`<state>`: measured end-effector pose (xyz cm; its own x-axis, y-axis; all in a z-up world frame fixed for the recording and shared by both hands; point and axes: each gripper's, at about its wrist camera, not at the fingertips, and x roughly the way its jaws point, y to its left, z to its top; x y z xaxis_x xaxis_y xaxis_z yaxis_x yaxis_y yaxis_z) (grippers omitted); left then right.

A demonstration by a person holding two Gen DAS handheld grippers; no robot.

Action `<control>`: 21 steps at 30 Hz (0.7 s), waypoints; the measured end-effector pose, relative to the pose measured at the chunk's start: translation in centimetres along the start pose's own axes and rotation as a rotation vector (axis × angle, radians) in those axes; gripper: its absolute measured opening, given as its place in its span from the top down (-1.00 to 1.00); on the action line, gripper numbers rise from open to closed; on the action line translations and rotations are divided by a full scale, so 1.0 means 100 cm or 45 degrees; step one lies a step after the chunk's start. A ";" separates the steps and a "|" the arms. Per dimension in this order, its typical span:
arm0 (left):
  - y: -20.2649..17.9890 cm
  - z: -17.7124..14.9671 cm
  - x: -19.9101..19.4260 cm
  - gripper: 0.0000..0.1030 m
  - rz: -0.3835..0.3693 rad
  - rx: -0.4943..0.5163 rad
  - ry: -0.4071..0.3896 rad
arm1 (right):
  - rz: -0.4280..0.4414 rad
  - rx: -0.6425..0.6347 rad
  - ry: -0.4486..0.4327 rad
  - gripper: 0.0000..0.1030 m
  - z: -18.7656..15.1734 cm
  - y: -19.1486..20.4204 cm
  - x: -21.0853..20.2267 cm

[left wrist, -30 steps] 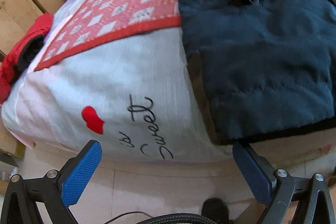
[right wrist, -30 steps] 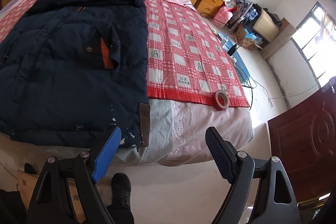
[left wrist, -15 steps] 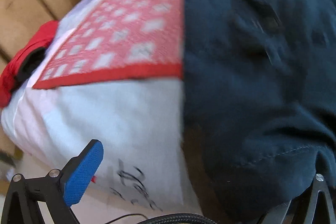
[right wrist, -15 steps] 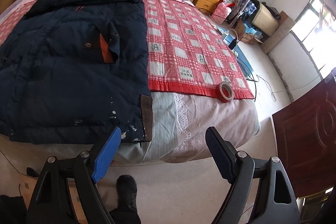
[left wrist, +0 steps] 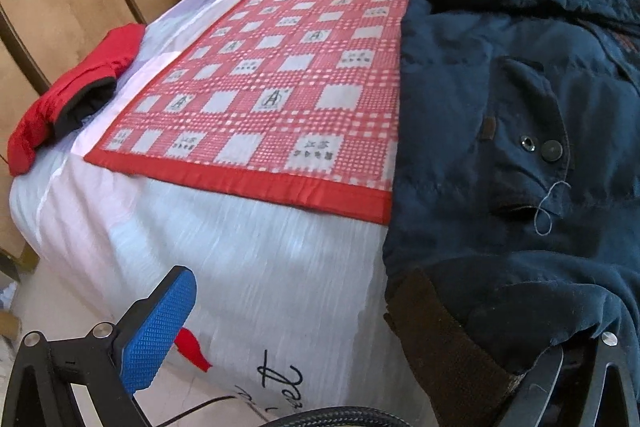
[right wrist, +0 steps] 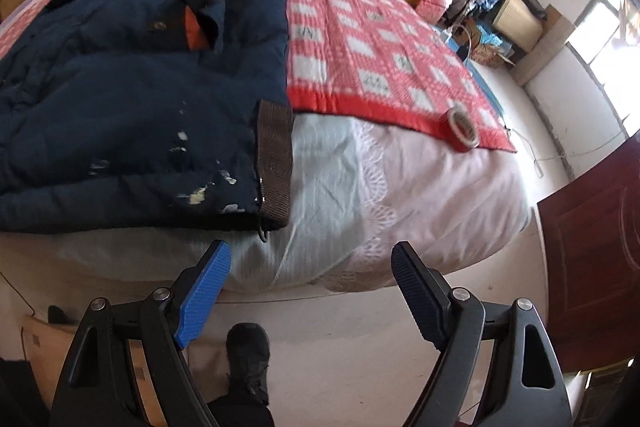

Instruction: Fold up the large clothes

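Clearly the fold has not begun: the navy padded jacket lies spread flat across the bed, its hem at the near edge and its brown knit cuff hanging just over the pale sheet beside the red checked mat. This looks like the approach to the two lower corners. The right gripper hangs wide and empty just short of the mattress edge, below and to the right of that cuff. The left gripper has its blue pad clear over the sheet, while its other finger is hidden under the jacket's near corner, so I cannot tell whether it grips cloth. Next, I judge, each tool must close on a hem corner and carry it toward the collar. No container is involved; a tape roll rests on the mat's corner, well apart from the jacket.
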<state>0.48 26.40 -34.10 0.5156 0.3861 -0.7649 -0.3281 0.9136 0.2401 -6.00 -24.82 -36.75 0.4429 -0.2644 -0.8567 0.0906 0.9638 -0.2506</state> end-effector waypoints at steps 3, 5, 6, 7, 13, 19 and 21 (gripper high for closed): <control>-0.002 0.003 -0.002 -1.00 0.006 0.017 -0.001 | -0.005 0.072 -0.069 -0.66 0.010 -0.002 0.009; -0.003 0.004 -0.003 -1.00 0.006 0.012 -0.001 | 0.005 0.121 -0.101 -0.66 0.017 -0.005 0.013; -0.003 0.005 -0.003 -1.00 0.004 0.005 0.001 | 0.000 0.144 -0.121 -0.66 0.020 -0.008 0.015; -0.003 0.005 -0.003 -1.00 0.000 -0.005 0.002 | 0.005 0.161 -0.128 -0.66 0.023 -0.010 0.019; -0.015 -0.002 0.004 -1.00 -0.033 -0.024 0.030 | -0.007 0.071 -0.168 -0.64 0.033 -0.001 0.037; -0.002 -0.016 0.010 -1.00 -0.013 -0.063 0.044 | 0.050 0.329 -0.166 -0.60 0.026 -0.046 0.044; -0.003 -0.021 0.010 -0.97 -0.030 -0.028 0.044 | 0.091 0.256 -0.198 -0.18 0.035 -0.032 0.041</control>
<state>-0.51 26.29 -36.19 0.4956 0.3597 -0.7906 -0.3340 0.9191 0.2088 -1.37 -28.85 -37.91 0.5847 -0.2018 -0.7858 0.2225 0.9713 -0.0839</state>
